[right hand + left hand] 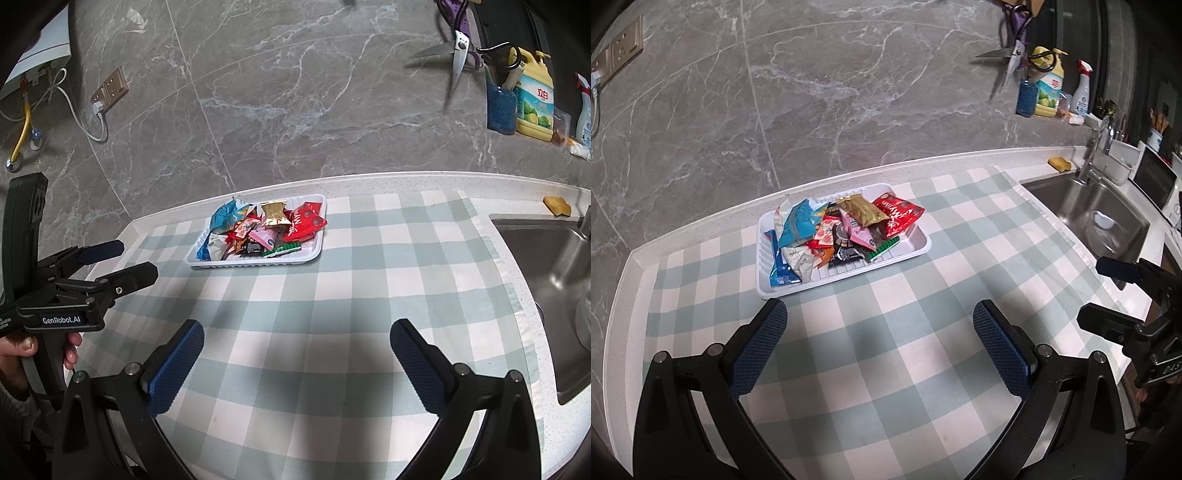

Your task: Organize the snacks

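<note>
The snacks [842, 232] sit heaped in a white tray [916, 242] at the back of the checked cloth [886, 350], long axis running left-right. I judge my left gripper [879, 343] nearer, directly below it; both it and the right gripper [295, 362] are spread wide, holding nothing.

left gripper [879, 321] fingers apart, empty | snacks [842, 232] piled in tray [916, 251]

My view: grey marble wall [849, 85], white counter [701, 236] w/ green-check cloth [923, 350], steel sink [1100, 218] at right.
</note>
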The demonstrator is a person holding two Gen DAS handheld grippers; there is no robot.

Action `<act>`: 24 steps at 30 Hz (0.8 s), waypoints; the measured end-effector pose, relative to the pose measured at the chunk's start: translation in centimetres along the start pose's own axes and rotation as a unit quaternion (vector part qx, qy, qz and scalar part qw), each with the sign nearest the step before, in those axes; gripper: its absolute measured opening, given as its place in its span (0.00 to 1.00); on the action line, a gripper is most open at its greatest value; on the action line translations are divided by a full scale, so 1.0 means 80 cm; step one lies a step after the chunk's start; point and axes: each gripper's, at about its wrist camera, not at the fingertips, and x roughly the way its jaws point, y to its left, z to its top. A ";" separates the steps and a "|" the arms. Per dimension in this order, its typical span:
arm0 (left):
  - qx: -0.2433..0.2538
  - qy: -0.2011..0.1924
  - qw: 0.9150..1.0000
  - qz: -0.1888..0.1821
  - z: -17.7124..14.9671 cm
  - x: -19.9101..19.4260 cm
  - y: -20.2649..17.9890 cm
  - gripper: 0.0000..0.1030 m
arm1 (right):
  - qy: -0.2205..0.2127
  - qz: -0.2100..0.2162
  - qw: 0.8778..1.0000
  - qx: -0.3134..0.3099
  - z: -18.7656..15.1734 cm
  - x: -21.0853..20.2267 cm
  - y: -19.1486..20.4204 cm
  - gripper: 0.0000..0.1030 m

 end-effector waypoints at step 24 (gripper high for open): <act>0.085 -0.071 0.989 0.093 0.005 -0.012 -0.028 0.99 | 0.004 0.012 1.000 0.007 -0.006 0.007 0.004 1.00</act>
